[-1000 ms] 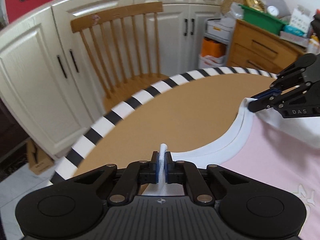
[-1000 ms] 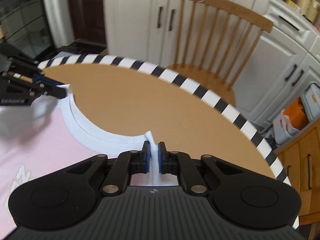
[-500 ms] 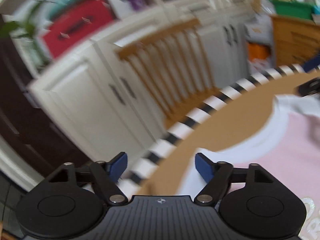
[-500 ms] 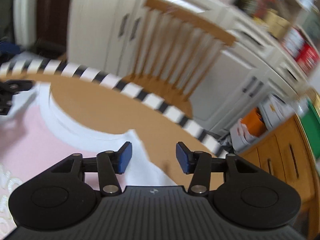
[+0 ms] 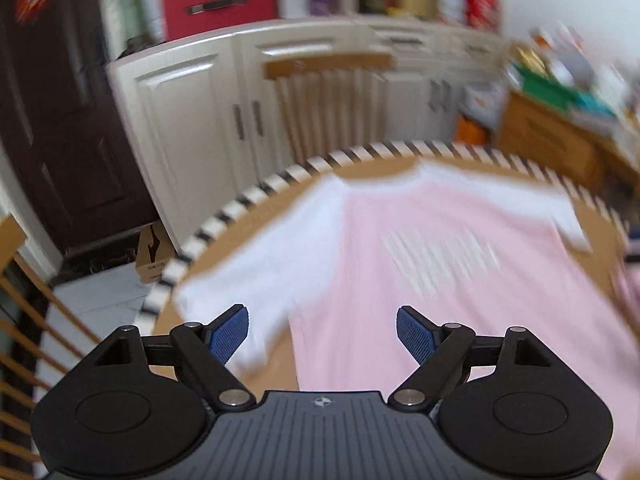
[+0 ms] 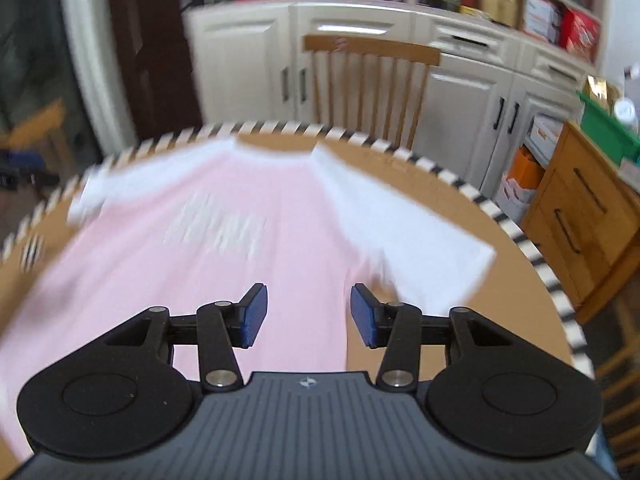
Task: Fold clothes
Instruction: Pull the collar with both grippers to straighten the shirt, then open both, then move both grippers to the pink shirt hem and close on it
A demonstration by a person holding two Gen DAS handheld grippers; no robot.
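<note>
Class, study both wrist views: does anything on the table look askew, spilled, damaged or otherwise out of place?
Nothing stands out. The pink T-shirt lies spread flat on the round table, white sleeves out to each side. Both the left gripper and right gripper are open and empty. Motion blur hides fine wrinkles.

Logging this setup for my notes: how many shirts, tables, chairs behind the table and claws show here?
Shirt: 1
Table: 1
Chair: 1
Claws, left and right: 2
Total: 5
</note>
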